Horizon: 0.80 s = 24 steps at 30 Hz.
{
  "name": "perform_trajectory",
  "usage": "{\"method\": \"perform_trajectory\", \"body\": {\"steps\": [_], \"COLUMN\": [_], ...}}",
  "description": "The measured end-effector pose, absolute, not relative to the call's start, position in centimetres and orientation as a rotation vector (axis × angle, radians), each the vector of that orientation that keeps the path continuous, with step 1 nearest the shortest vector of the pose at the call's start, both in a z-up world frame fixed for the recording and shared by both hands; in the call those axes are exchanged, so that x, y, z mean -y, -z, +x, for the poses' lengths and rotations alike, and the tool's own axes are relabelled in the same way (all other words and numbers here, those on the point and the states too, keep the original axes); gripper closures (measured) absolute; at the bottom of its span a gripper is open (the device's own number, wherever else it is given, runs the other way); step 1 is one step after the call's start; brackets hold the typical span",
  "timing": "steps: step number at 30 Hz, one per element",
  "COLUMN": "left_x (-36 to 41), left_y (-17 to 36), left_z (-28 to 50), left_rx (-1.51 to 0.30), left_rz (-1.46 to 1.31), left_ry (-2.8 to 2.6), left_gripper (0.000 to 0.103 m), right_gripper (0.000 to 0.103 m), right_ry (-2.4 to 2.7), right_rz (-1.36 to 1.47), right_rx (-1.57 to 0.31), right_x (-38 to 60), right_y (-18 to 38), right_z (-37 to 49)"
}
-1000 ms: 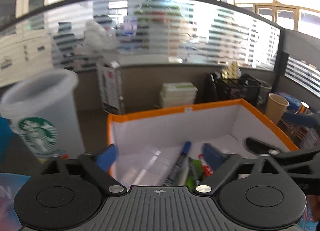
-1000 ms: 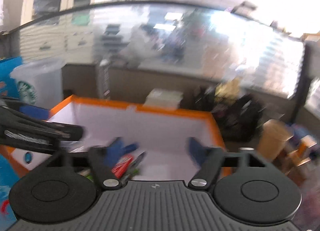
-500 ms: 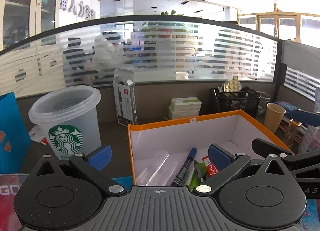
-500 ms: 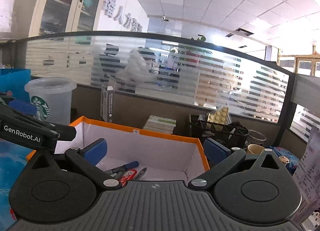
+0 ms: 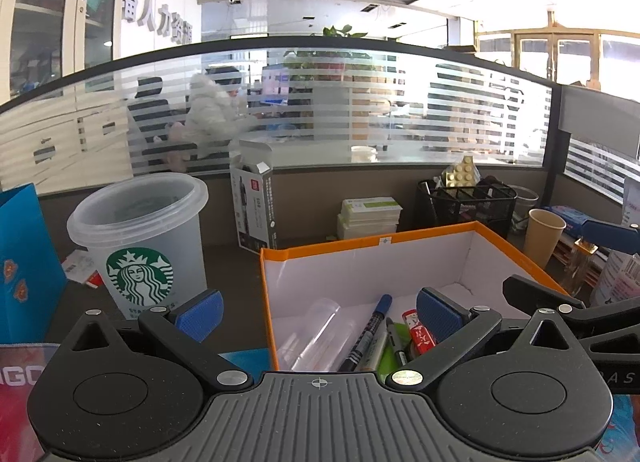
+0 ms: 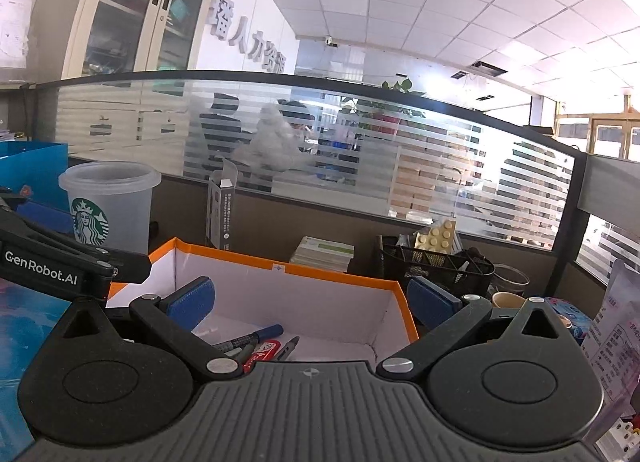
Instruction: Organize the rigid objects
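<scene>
1. I see the box (image 5: pixel 372 246), orange-rimmed and white inside, open-topped on the table (image 5: pixel 224 258), straight ahead of both my cameras.
2. Inside it, near the front wall, lie a clear tube (image 5: pixel 316 332), a blue-capped marker (image 5: pixel 370 332), a grey-green pen (image 5: pixel 394 336) and a small red packet (image 5: pixel 418 332), packed side by side and touching.
3. From the right wrist I get the same heap: the marker (image 6: pixel 250 336), the red packet (image 6: pixel 262 354) and a dark pen (image 6: pixel 289 346) on the box (image 6: pixel 340 278) floor; the far half of the floor is bare.
4. My left gripper (image 5: pixel 318 312) hangs just before the box's near left corner, fingers (image 5: pixel 200 312) spread wide and holding nothing; one blue pad is outside the box wall, the other (image 5: pixel 438 318) over the pens.
5. My right gripper (image 6: pixel 312 300) sits in front of the box, fingers (image 6: pixel 190 298) wide apart and empty, the pads straddling most of the box's width.
6. The left gripper's black arm crosses the right view's left edge; the right gripper's arm (image 5: pixel 560 310) shows at the left view's right edge.
7. Left of the box stands a frosted Starbucks cup (image 5: pixel 140 246), upright, apart from it.
8. Behind the box: a tall dark carton (image 5: pixel 256 206), a stack of booklets (image 5: pixel 370 216), a black mesh organiser (image 5: pixel 466 202) and a paper cup (image 5: pixel 544 236).
9. A blue bag (image 5: pixel 24 262) stands at far left.
</scene>
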State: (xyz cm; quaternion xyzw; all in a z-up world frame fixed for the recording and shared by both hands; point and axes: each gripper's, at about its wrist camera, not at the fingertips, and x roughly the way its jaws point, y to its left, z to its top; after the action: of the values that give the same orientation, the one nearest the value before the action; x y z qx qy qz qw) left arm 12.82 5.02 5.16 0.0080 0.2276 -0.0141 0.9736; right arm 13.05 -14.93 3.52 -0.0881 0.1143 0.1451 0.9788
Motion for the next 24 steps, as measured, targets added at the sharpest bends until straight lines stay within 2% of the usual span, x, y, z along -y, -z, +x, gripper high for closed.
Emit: {"method": "perform_trajectory", "body": {"steps": [24], "left_x": [-4.87], "left_y": [-5.06], "left_z": [12.82], "left_rx": [-0.477], "left_rz": [0.020], "left_ry": [0.032], "left_gripper": [0.000], "right_gripper": [0.000], "right_ry": [-0.293], "right_rz": [-0.177], "right_rx": [-0.239], "right_x": [15.03], "right_y": [-3.60], "right_z": [12.44]}}
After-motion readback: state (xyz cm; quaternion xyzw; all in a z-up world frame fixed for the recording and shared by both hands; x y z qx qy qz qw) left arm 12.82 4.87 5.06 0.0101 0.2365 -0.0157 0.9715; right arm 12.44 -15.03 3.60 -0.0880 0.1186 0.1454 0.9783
